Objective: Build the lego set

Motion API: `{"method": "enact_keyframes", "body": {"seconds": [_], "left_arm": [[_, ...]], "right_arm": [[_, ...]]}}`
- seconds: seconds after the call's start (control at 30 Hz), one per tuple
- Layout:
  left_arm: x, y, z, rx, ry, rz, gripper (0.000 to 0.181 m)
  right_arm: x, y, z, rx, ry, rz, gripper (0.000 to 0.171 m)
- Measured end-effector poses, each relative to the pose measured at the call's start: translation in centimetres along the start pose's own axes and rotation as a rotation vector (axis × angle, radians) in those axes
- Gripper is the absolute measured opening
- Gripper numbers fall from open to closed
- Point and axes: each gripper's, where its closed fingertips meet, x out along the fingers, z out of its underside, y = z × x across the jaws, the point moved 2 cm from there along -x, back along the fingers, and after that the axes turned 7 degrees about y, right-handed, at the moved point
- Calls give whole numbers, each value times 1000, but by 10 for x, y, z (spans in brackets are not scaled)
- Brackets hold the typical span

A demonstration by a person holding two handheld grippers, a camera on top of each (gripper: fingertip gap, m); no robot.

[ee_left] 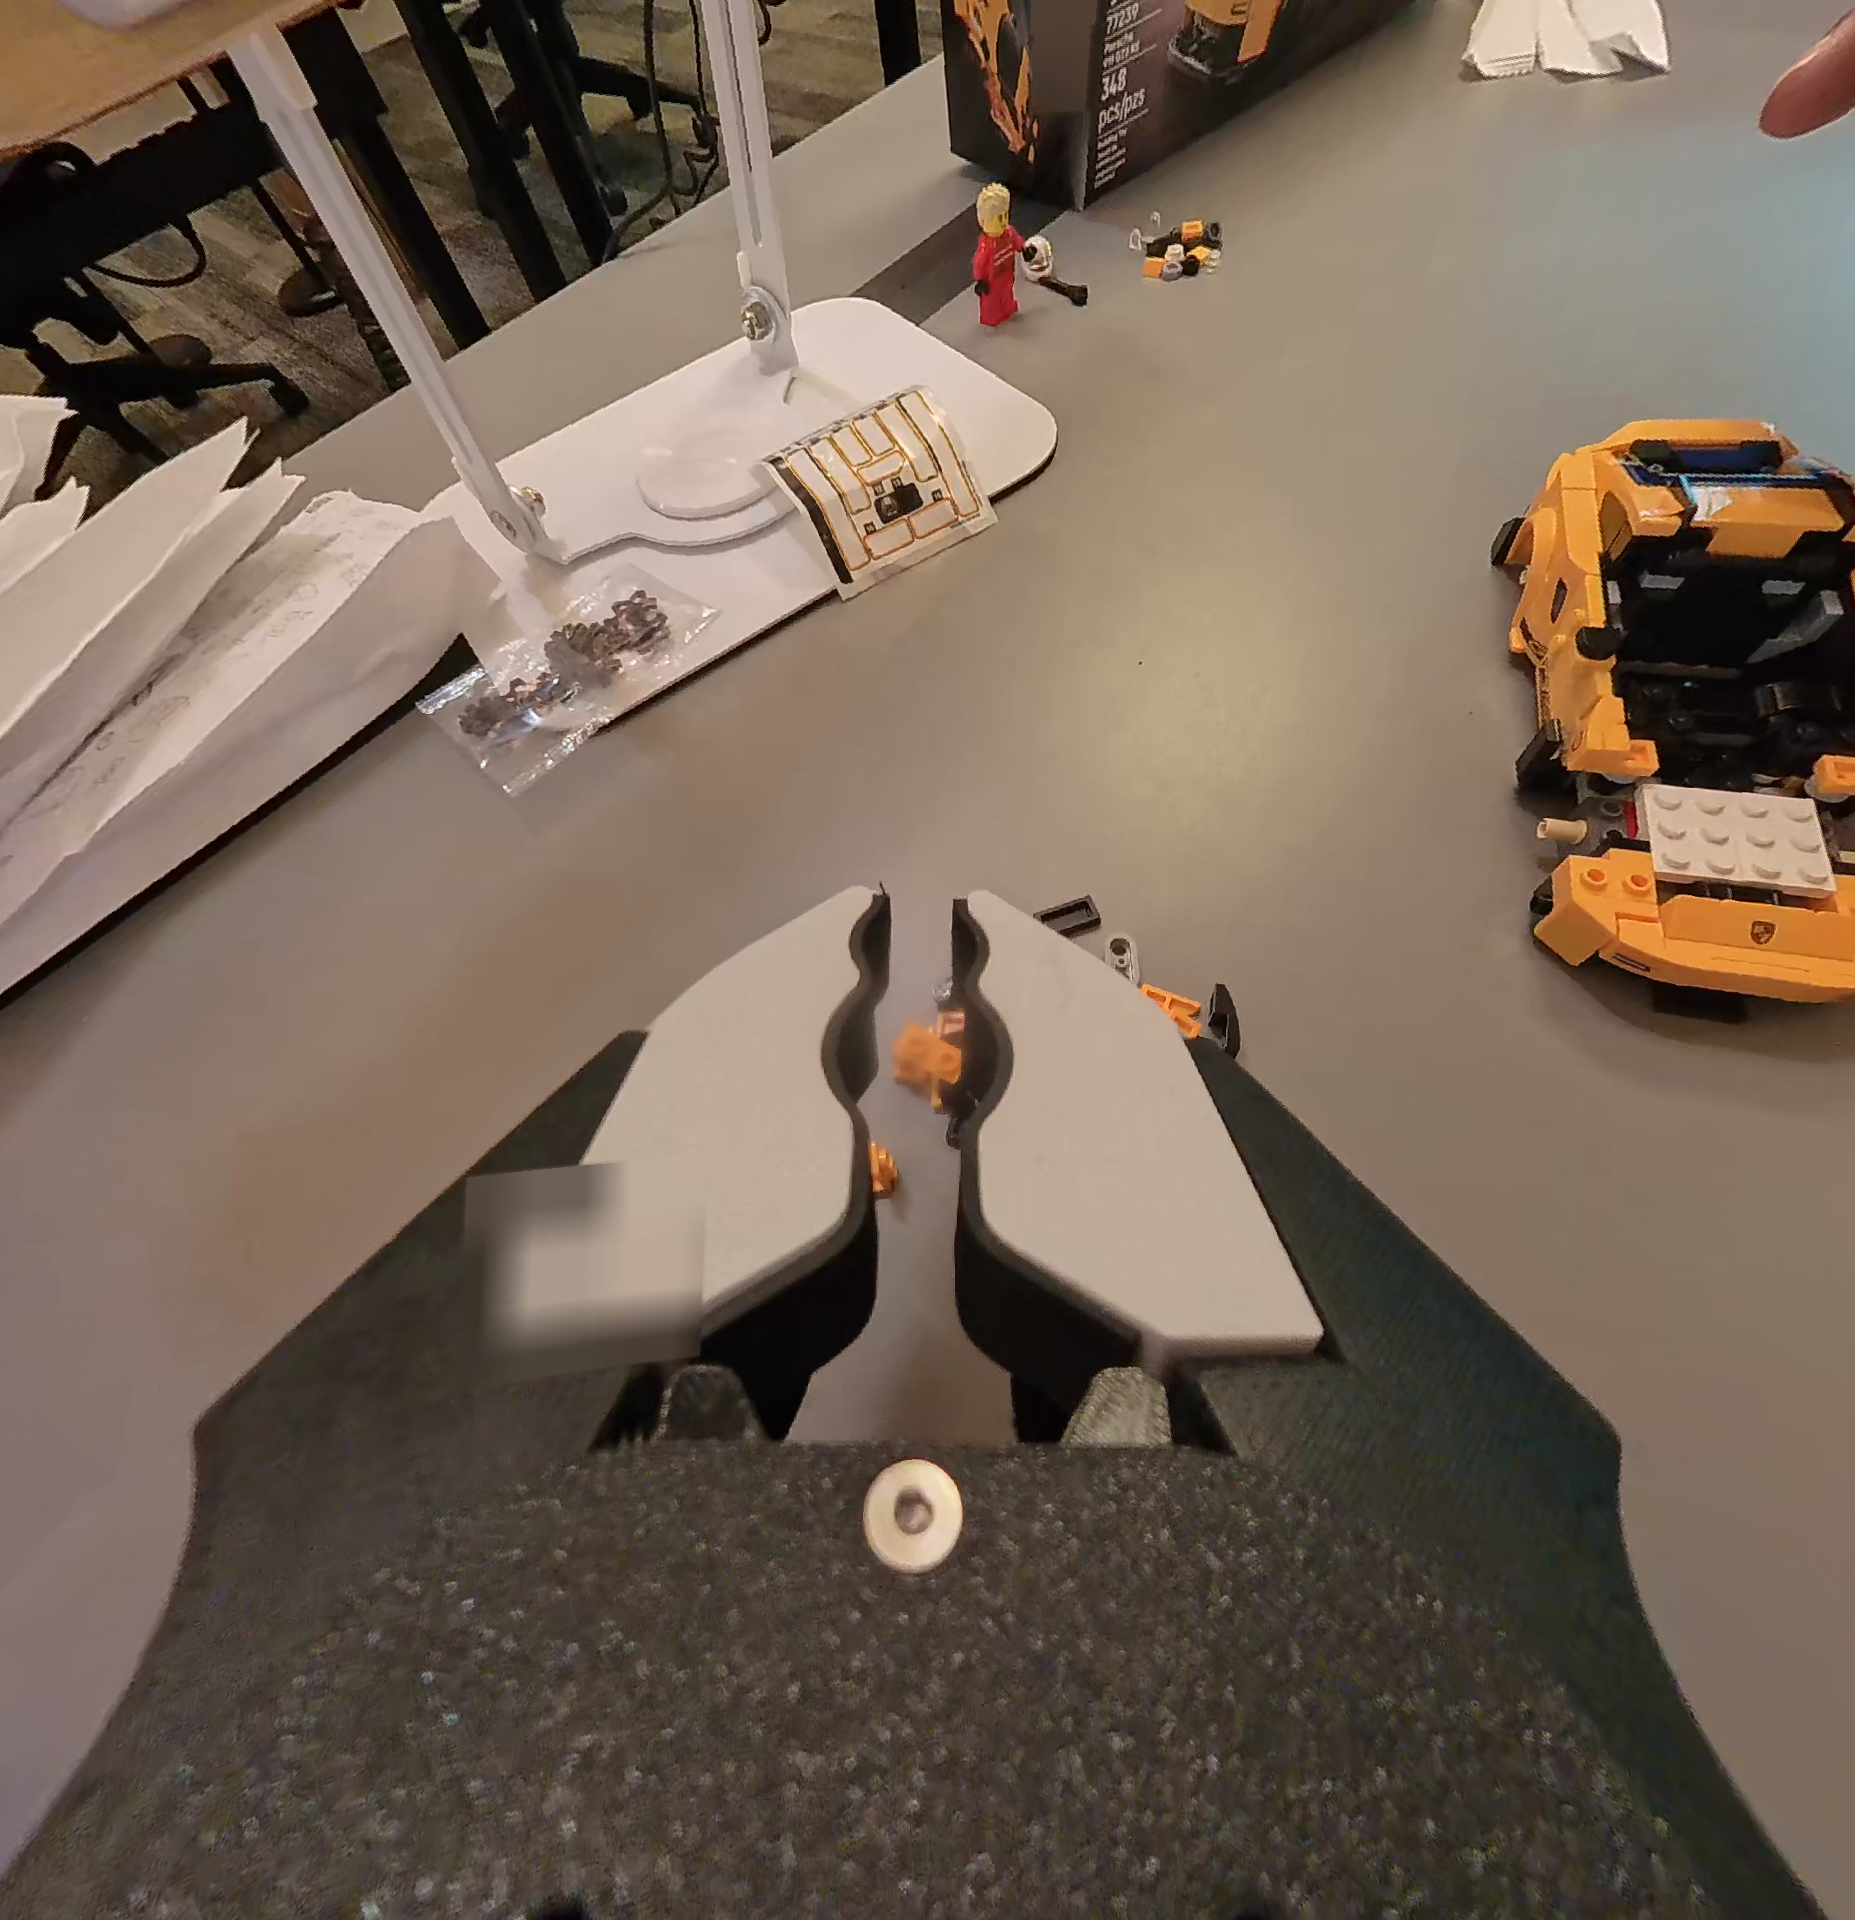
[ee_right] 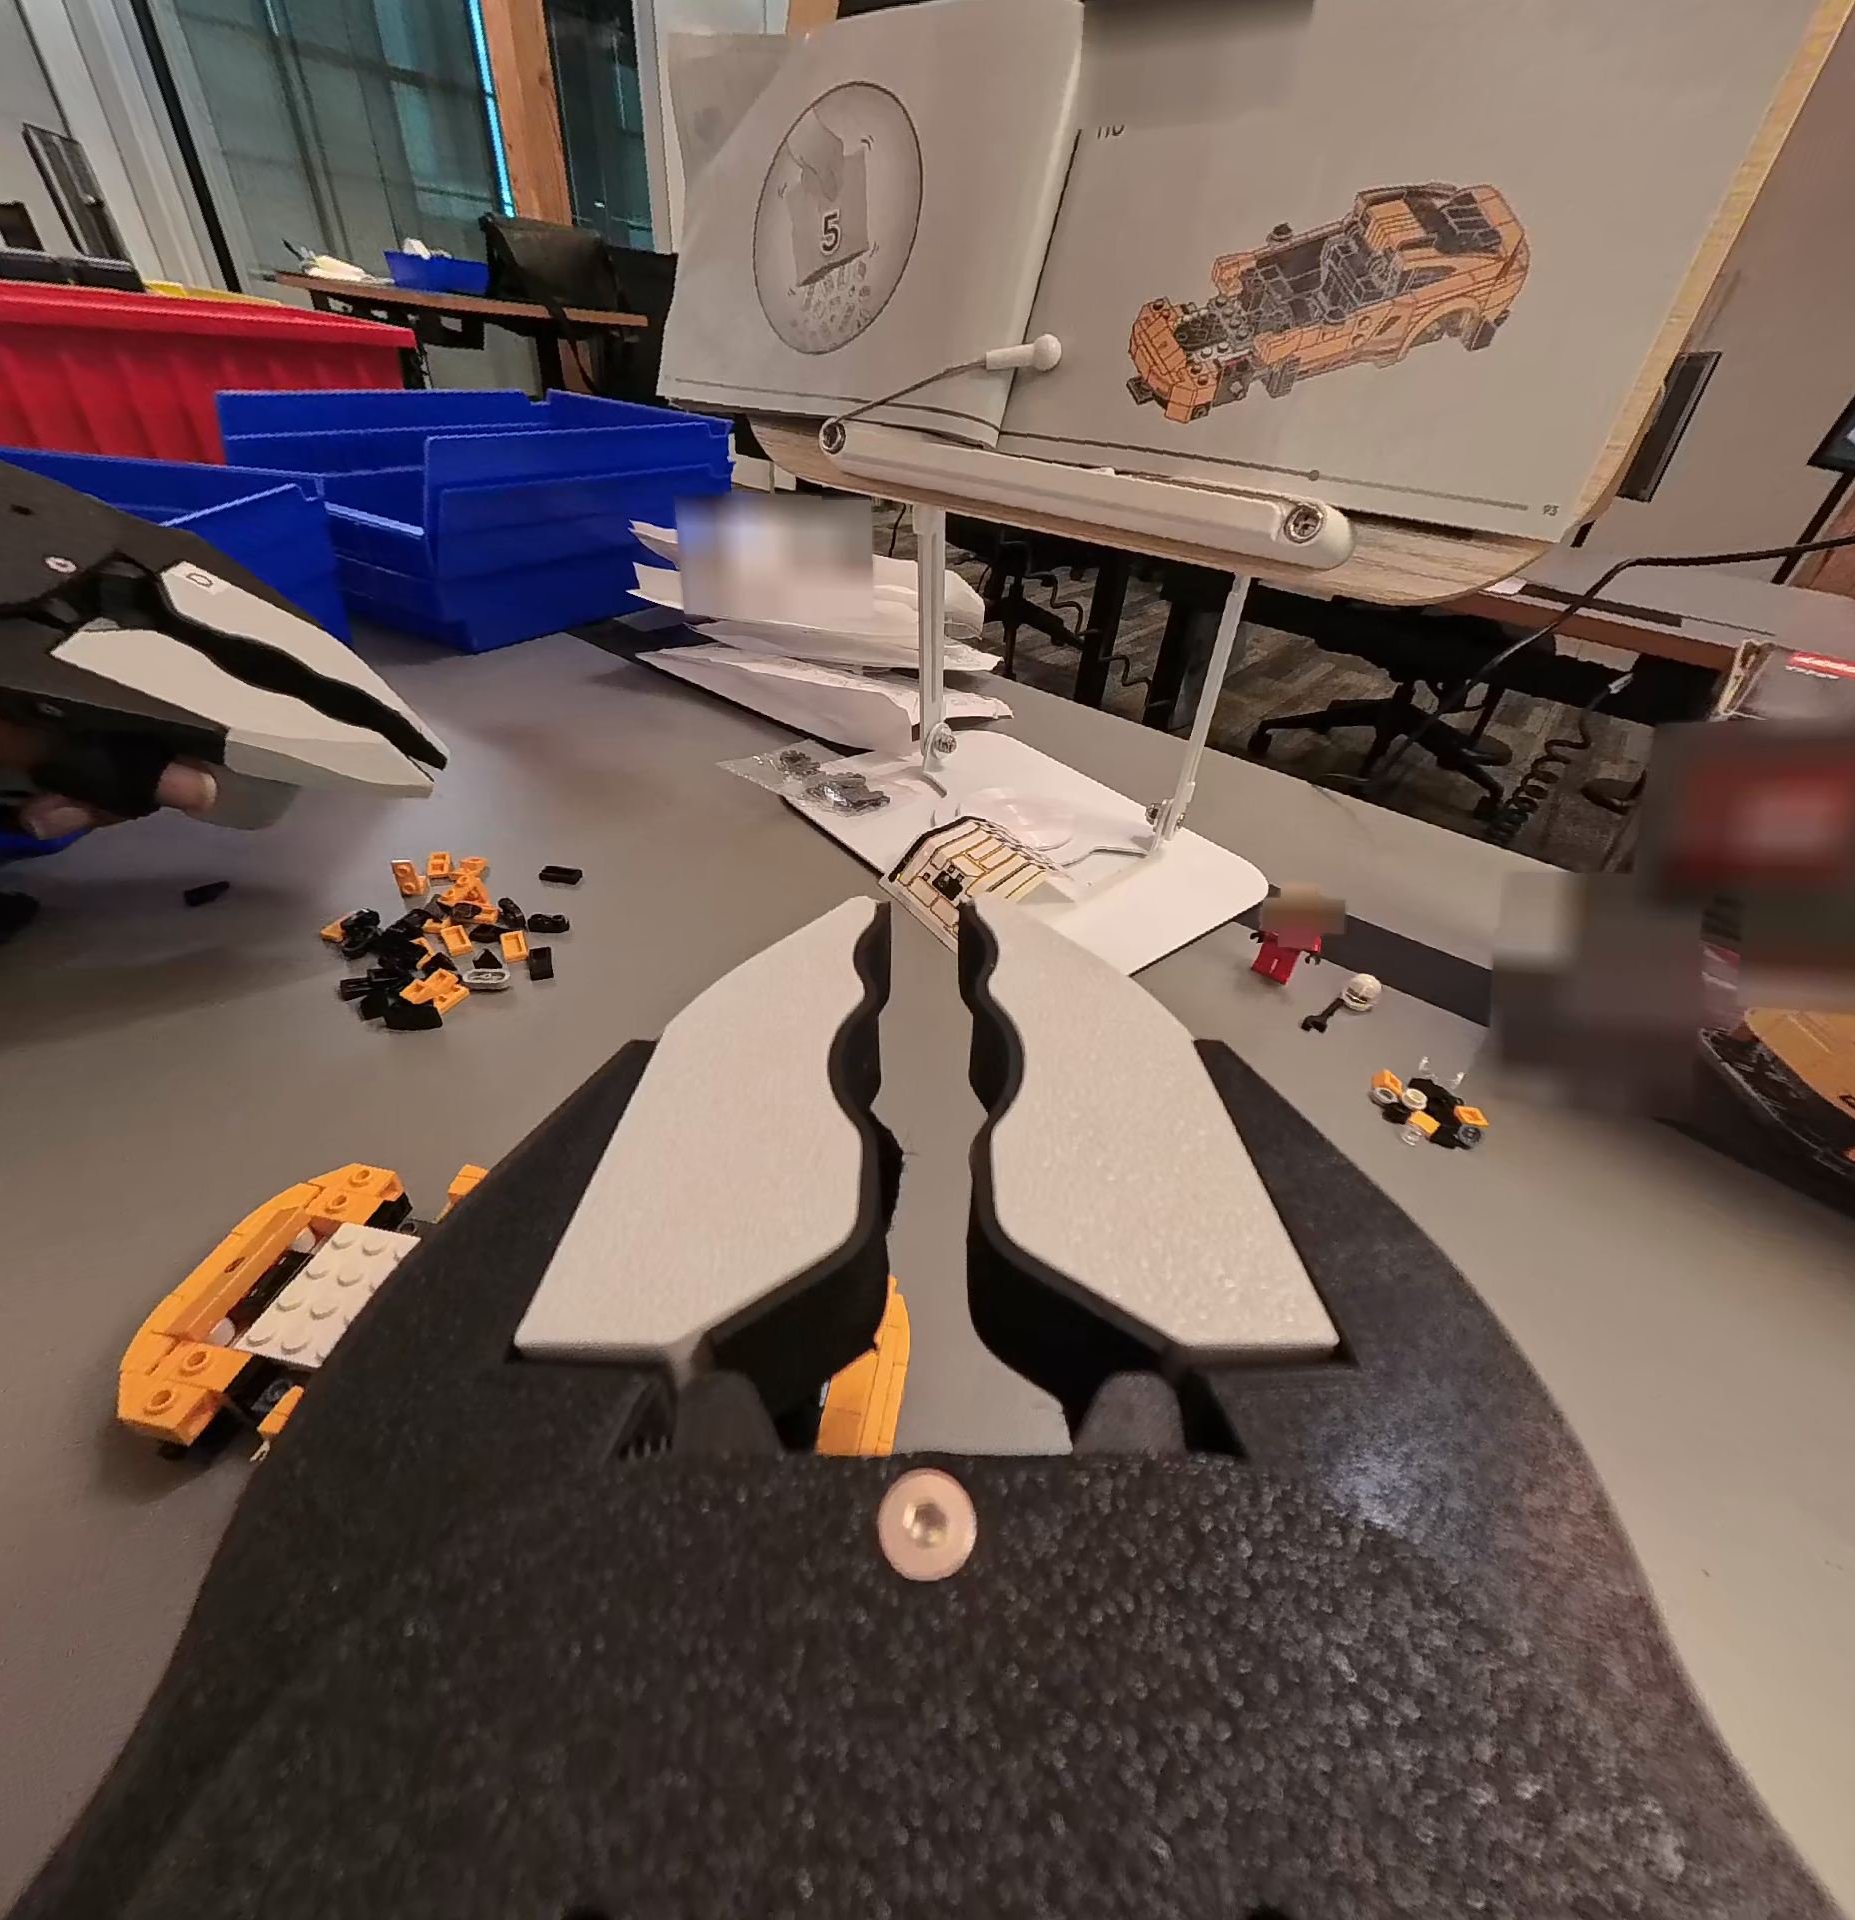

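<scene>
So we're well into this build but not done. Biggest thing first: the grey worktop (ee_left: pixel 1214 644) is carrying everything, and the manual (ee_right: pixel 1266 281) sits propped on its white stand (ee_left: pixel 902 436) at the back, open to a drawing of the car about as far along as ours, beside a bag-number picture, so we reckon a fresh bag has just been started. The box (ee_left: pixel 1141 94) stands at the far edge.

The car (ee_left: pixel 1692 717) sits on the worktop well to the right of our left gripper (ee_left: pixel 920 914) and just under our right gripper (ee_right: pixel 923 920). Orange body sides and nose are on, but the cabin is open with black innards showing, a light grey plate on the hood is bare, and we see no roof. Wheels we can't make out.

Still to go: the pile (ee_right: pixel 445 935) of orange and black bits lying loose under the left gripper, plus a smaller heap (ee_right: pixel 1427 1112) near the box. The sticker sheet (ee_left: pixel 881 488) looks mostly used. A clear bag (ee_left: pixel 570 665) of dark parts is unopened. The minifig (ee_left: pixel 1001 260) is done, helmet and wrench beside it.

Fingers on both grippers are narrow with a slim gap, holding nothing; the left hovers over the pile, probably picking next.
</scene>
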Motion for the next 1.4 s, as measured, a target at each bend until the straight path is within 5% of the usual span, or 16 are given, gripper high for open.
{"method": "enact_keyframes", "body": {"seconds": [0.33, 0.77, 1.4], "left_arm": [[-8, 7, -23, -43, 140, 12, 0], [-56, 12, -85, -96, 531, -24, 0], [-66, 21, -98, -73, 567, -39, 0]], "right_arm": [[-2, 6, -5, 8, 28, 35, 12], [-4, 17, -4, 15, 67, 104, 5], [-3, 19, 2, -31, 57, 135, 0]]}}
